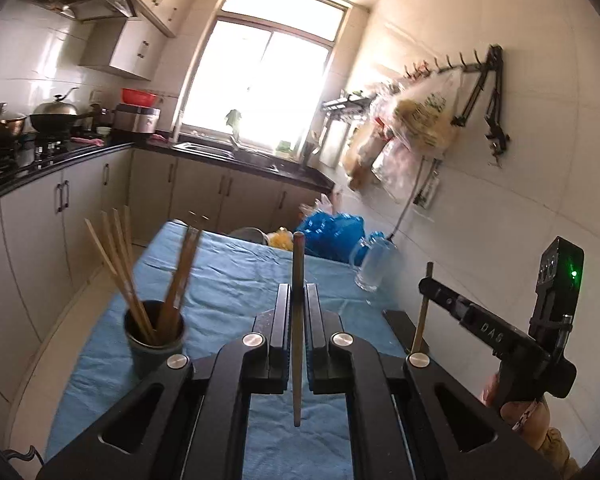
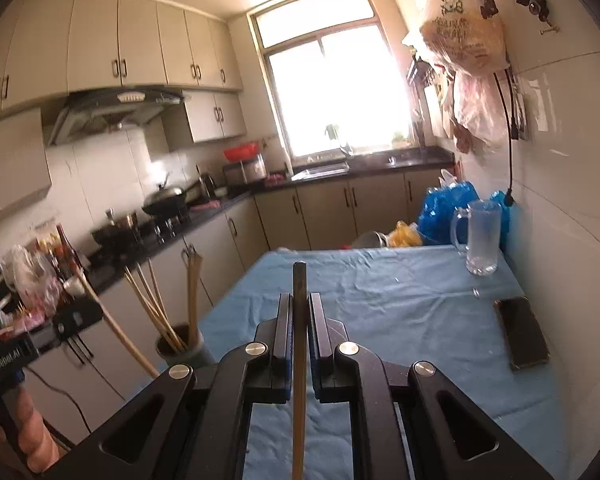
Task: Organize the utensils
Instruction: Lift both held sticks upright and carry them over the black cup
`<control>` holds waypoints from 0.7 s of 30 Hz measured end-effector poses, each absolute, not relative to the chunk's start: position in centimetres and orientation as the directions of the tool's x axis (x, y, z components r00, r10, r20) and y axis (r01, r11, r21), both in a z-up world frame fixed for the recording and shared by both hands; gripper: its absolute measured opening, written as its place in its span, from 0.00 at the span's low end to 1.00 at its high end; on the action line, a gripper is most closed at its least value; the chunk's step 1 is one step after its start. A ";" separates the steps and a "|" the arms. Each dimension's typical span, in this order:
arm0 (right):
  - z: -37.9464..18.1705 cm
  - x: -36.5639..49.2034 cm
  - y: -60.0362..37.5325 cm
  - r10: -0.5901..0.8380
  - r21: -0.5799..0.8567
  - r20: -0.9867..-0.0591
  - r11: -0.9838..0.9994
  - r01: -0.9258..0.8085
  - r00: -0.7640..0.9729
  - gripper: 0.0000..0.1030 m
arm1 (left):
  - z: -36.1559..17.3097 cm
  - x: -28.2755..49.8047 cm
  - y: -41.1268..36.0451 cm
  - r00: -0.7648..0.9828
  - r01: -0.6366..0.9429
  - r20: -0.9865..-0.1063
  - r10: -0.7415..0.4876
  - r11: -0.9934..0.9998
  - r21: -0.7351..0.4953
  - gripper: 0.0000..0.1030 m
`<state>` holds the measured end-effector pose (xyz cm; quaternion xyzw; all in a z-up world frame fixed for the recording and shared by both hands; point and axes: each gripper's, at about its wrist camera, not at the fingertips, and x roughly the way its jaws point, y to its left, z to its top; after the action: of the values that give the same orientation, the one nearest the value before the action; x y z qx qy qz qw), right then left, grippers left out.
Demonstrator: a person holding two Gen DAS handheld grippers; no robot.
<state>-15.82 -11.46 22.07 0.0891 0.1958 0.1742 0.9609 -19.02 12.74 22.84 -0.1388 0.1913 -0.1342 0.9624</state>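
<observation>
Chopsticks are the matter here, but the biggest thing in view is the table (image 1: 228, 272), draped in a wrinkled blue cloth and running away toward the kitchen window. Along its left side runs a dark countertop (image 1: 56, 160) over pale cabinets, with a wok and a pot on the stove.

On the cloth near the table's left edge stands a dark cup (image 1: 154, 338) holding a loose bundle of chopsticks (image 1: 120, 256), which lean out at different angles above its rim. At the far right of the table sits a clear glass mug (image 2: 482, 236), and nearer, by the right edge, a dark phone (image 2: 522, 332) lies flat.

The left gripper (image 1: 298, 292) is closed tight on a single brown chopstick (image 1: 298, 264), which stands nearly upright between the pads, its top above the fingertips and its lower end hanging below them over the cloth. The right gripper (image 2: 300, 304) is likewise clamped on one chopstick (image 2: 299, 280), also upright, with its length running down past the pads.

From the left wrist view the right gripper shows at the right side with its stick pinched at the tip, and part of the hand (image 1: 524, 420) holding it is visible below. Both held sticks are raised above the table, apart from the cup.
</observation>
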 end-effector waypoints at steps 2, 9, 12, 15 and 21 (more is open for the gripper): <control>22.8 -15.4 -10.8 0.386 0.259 -0.322 0.914 -0.312 0.864 0.07 | 23.2 -19.4 13.6 0.900 0.186 -0.322 -0.293 0.927 -0.325 0.05; 25.4 -12.8 -6.1 0.469 0.299 -0.254 0.870 -0.393 0.846 0.07 | 26.1 -19.9 18.3 0.940 0.116 -0.270 -0.206 0.942 -0.314 0.05; 26.3 -11.1 -3.6 0.503 0.319 -0.230 0.848 -0.424 0.833 0.07 | 27.3 -19.5 20.2 0.954 0.093 -0.248 -0.171 0.951 -0.296 0.05; 27.0 -9.4 -0.7 0.532 0.334 -0.207 0.827 -0.452 0.821 0.07 | 28.2 -18.5 22.0 0.959 0.069 -0.244 -0.142 0.956 -0.286 0.05; 27.7 -6.5 4.8 0.529 0.312 -0.152 0.827 -0.468 0.835 0.07 | 28.1 -15.2 23.9 0.960 0.037 -0.258 -0.107 0.964 -0.263 0.05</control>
<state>-6.52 4.83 27.66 0.1323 0.1166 0.2627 0.9486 -15.21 23.89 28.12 -0.1288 0.1361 -0.0368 0.9816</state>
